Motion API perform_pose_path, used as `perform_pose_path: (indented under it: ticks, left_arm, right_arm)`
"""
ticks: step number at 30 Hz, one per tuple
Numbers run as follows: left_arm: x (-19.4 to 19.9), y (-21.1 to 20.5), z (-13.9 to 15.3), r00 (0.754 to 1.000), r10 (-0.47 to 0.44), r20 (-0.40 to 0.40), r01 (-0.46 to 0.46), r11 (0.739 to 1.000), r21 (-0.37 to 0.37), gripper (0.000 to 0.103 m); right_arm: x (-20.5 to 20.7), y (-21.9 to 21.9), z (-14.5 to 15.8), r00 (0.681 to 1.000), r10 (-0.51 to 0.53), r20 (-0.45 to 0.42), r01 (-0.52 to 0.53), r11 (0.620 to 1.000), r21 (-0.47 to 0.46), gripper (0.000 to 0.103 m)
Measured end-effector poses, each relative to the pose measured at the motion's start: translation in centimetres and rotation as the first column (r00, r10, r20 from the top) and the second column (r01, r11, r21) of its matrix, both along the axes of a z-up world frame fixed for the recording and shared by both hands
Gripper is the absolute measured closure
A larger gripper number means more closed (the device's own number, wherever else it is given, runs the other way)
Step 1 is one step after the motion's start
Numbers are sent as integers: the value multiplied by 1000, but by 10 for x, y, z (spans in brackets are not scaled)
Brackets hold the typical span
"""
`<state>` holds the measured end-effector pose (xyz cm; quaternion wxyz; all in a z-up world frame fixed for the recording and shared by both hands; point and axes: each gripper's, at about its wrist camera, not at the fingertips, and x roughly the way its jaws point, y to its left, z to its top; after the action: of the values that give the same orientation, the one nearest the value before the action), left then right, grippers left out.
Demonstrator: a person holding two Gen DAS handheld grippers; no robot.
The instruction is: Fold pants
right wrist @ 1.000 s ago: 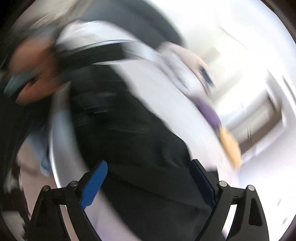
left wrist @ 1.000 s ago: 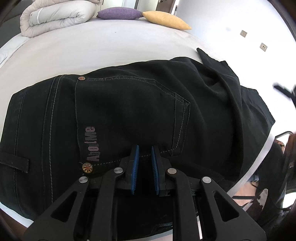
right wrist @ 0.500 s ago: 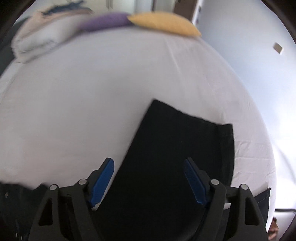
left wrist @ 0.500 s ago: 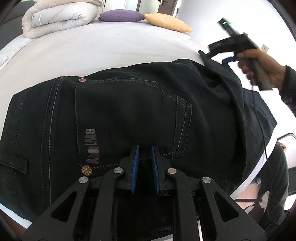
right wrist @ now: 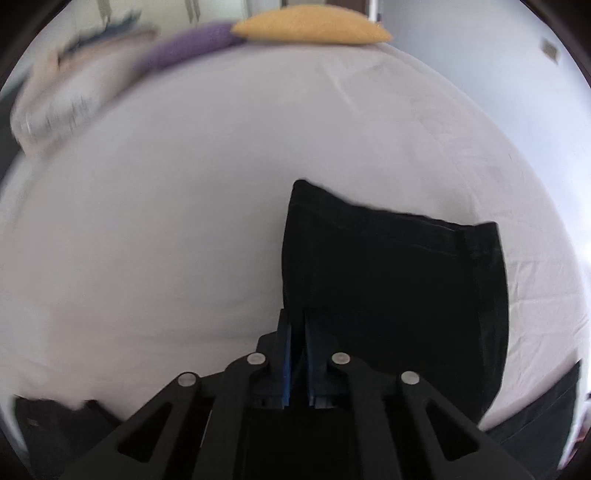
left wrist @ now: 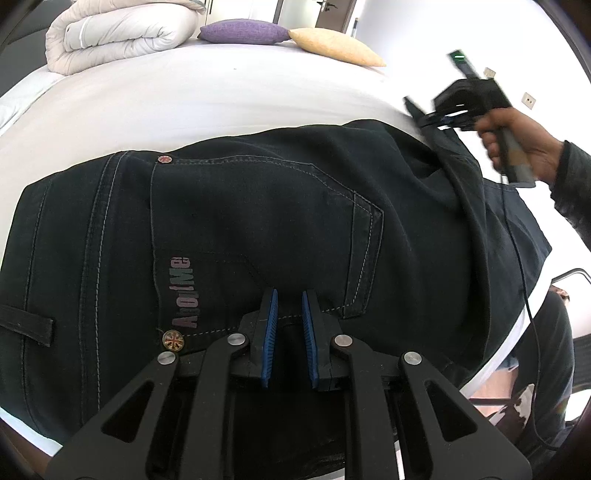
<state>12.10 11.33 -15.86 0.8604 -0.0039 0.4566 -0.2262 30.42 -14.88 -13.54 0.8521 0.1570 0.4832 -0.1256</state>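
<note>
Black pants (left wrist: pixel 258 206) lie on the white bed (left wrist: pixel 192 92), back pocket up, waistband to the left. My left gripper (left wrist: pixel 288 299) is shut on the near edge of the pants below the pocket. My right gripper (right wrist: pixel 297 321) is shut on the left edge of a pant leg (right wrist: pixel 399 273), whose hem end lies flat on the sheet ahead. In the left wrist view the right gripper (left wrist: pixel 439 118) shows at the far right end of the pants, held by a hand.
A rolled white duvet (left wrist: pixel 122 33), a purple pillow (left wrist: pixel 243 31) and a yellow pillow (left wrist: pixel 332 46) lie at the head of the bed. The bed edge (left wrist: pixel 509 347) runs at the lower right.
My right gripper swung over to the pant leg and went from wide open to shut on its edge. My left gripper has stayed shut in place.
</note>
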Motion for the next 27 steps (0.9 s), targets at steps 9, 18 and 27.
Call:
perform_pose_path:
  ticks: [9, 18, 27]
  left_arm:
    - [-5, -9, -1, 1000, 2, 18, -2, 1000, 30, 89]
    - [-3, -7, 0, 1000, 18, 5, -18, 1000, 11, 90]
    - [-5, -3, 1, 999, 47, 1, -47, 999, -6, 90]
  right_arm:
    - [-193, -115, 36, 909, -297, 291, 208, 931, 302, 97]
    - [-351, -159, -67, 786, -590, 185, 380, 697, 608, 99]
    - [-341, -168, -59, 714, -654, 248, 343, 637, 690, 35]
